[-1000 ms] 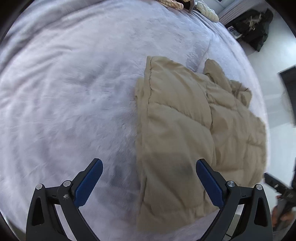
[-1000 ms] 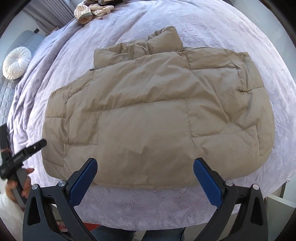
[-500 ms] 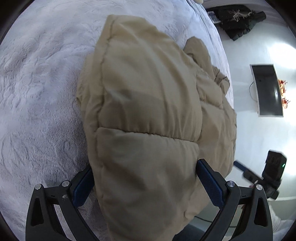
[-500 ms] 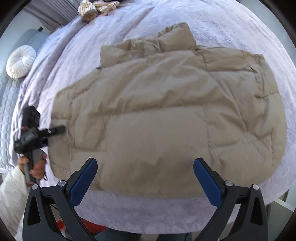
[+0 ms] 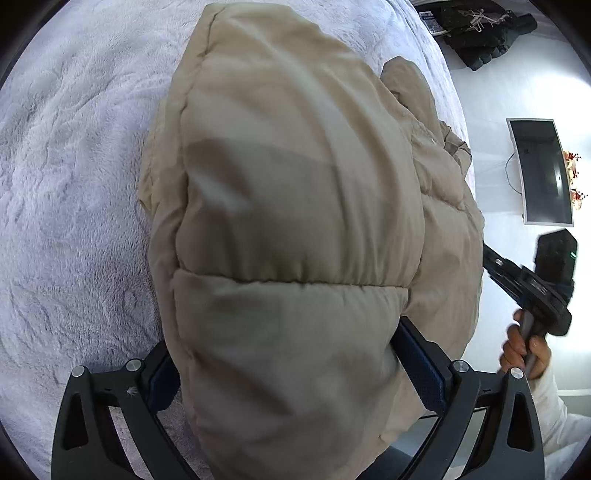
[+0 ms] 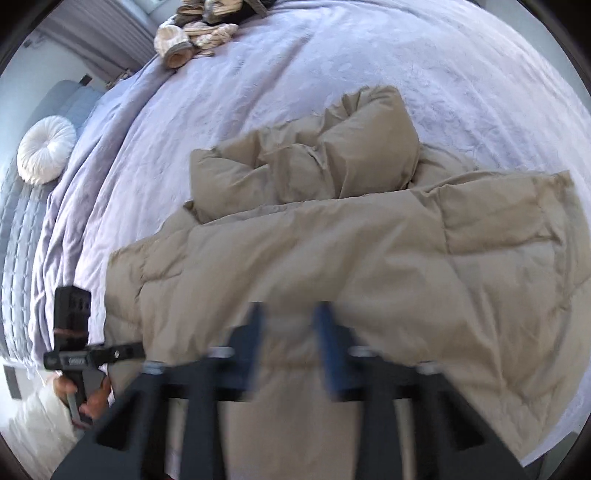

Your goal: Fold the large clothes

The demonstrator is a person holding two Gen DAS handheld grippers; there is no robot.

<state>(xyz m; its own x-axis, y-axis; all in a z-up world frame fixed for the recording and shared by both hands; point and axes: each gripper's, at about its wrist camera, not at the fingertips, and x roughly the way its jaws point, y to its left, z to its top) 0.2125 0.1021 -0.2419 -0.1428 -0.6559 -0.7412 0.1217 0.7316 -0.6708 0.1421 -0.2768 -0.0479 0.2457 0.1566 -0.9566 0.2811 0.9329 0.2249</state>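
A beige puffer jacket (image 5: 295, 221) lies spread on the lilac bed cover (image 5: 74, 184). My left gripper (image 5: 291, 373) stands wide open with the jacket's end bulging between its blue pads (image 5: 421, 362). In the right wrist view the jacket (image 6: 369, 258) lies with its collar at the back. My right gripper (image 6: 291, 328) is blurred, its blue fingers (image 6: 328, 339) narrowed onto the jacket's near hem. The left gripper shows in the right wrist view (image 6: 122, 352), and the right gripper in the left wrist view (image 5: 491, 260).
A round white cushion (image 6: 46, 153) lies at the bed's left. Striped clothes (image 6: 195, 33) sit at the back. A dark monitor (image 5: 541, 171) and black bags (image 5: 484, 26) are on the floor beyond the bed edge.
My left gripper has pushed forward around the jacket's end. My right gripper has dropped to the near hem and its fingers have closed in from wide open.
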